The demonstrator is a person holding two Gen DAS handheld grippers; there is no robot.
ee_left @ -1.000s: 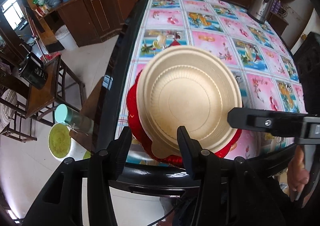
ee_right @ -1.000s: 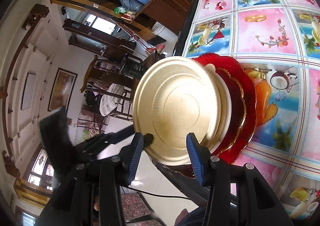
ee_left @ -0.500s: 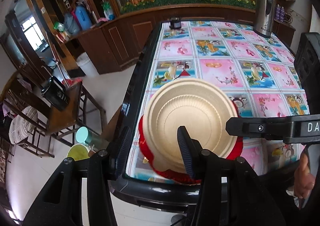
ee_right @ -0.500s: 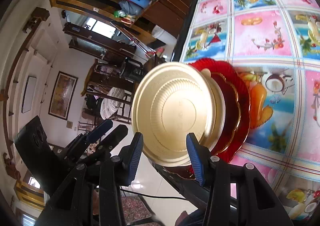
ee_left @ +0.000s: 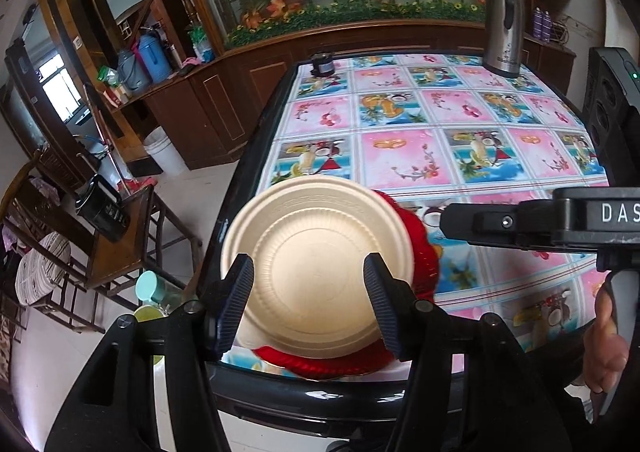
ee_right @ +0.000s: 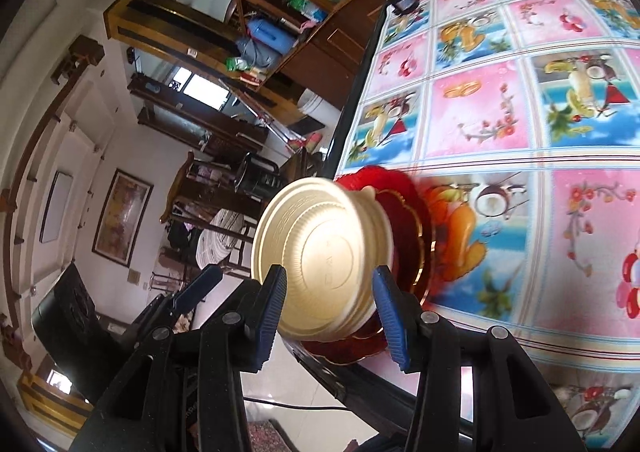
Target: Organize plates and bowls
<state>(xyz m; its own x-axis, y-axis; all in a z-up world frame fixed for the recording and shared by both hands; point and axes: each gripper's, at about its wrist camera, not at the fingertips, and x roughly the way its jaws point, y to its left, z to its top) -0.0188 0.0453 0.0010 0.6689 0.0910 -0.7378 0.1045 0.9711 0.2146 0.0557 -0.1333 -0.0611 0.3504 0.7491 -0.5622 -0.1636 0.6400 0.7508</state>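
Observation:
A gold bowl [ee_left: 316,256] sits on a stack of red plates [ee_left: 424,248] at the near left corner of the table. My left gripper [ee_left: 308,300] is open, its fingers either side of the bowl's near part, apart from it. My right gripper [ee_right: 330,304] is open too and frames the same gold bowl [ee_right: 320,252] and red plates [ee_right: 412,224] from the side. The right gripper also shows as a black bar in the left wrist view [ee_left: 520,224].
The table [ee_left: 460,148] has a pink and blue fruit-pattern cloth and a black edge. A steel flask [ee_left: 502,24] and a small black object [ee_left: 322,64] stand at its far end. Wooden chairs [ee_left: 120,248] and cabinets stand left of the table.
Both grippers have drawn back and lifted, so the bowl and plates look smaller. The left gripper's fingers have opened wider. The stack stays in place.

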